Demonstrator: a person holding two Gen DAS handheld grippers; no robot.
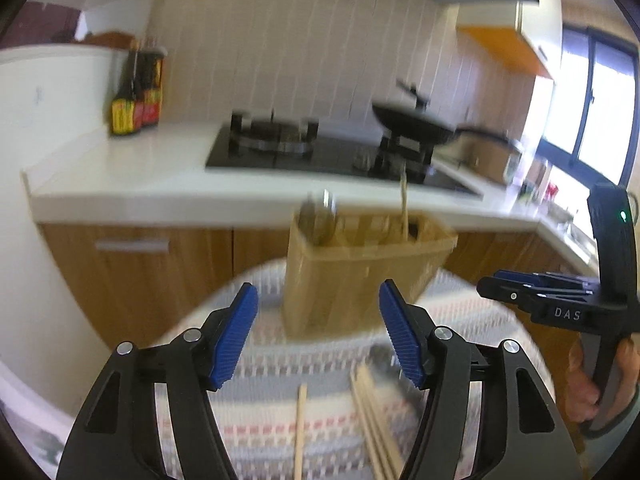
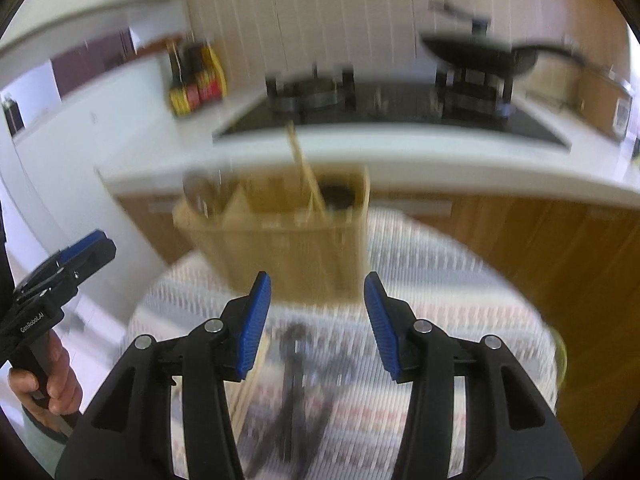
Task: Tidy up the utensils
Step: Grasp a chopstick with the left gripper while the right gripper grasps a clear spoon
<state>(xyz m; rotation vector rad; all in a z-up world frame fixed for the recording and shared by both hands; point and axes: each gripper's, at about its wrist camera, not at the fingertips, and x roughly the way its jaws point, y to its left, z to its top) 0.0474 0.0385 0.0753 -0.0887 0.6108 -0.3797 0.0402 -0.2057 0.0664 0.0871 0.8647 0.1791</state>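
Note:
A wooden utensil holder [image 1: 352,276] stands at the far side of a round table with a striped cloth [image 1: 280,412]. A spoon [image 1: 318,216] and a chopstick [image 1: 404,200] stick up out of it. It also shows in the right wrist view [image 2: 288,240]. Loose chopsticks [image 1: 372,416] lie on the cloth below my left gripper [image 1: 318,332], which is open and empty. My right gripper [image 2: 318,320] is open and empty above dark utensils [image 2: 296,384] on the cloth; both views are blurred. It also shows in the left wrist view [image 1: 532,286].
Behind the table runs a white counter [image 1: 132,184] with a black gas hob [image 1: 320,152], a black pan [image 1: 416,124] and sauce bottles [image 1: 136,96]. Wooden cabinets [image 1: 160,272] sit under it.

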